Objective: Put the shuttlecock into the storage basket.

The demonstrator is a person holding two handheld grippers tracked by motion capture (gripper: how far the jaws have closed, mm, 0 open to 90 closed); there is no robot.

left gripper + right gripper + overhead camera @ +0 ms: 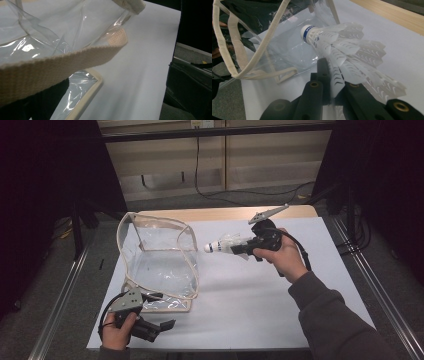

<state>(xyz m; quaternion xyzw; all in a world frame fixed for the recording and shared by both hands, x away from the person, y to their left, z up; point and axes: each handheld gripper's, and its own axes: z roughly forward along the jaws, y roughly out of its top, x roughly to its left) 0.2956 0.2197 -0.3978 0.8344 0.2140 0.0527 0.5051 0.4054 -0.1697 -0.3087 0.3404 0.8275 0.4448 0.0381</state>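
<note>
A clear plastic bag (159, 265) with beige trim stands open on the left half of the white sheet (250, 305). Just right of its opening, my right gripper (239, 249) holds a white shuttlecock (220, 245) level, cork end toward the bag. In the right gripper view the jaws are shut on the feather skirt of the shuttlecock (342, 47), with the bag (284, 50) beyond. My left gripper (162, 327) rests near the front left corner, below the bag. A beige strap (62, 62) crosses close over its dark jaws, which are mostly hidden.
The wooden table edge (215, 213) shows beyond the sheet. Metal rails (65, 290) run along both sides of the table, with dark stands and cables on the floor behind. The sheet's right half is bare.
</note>
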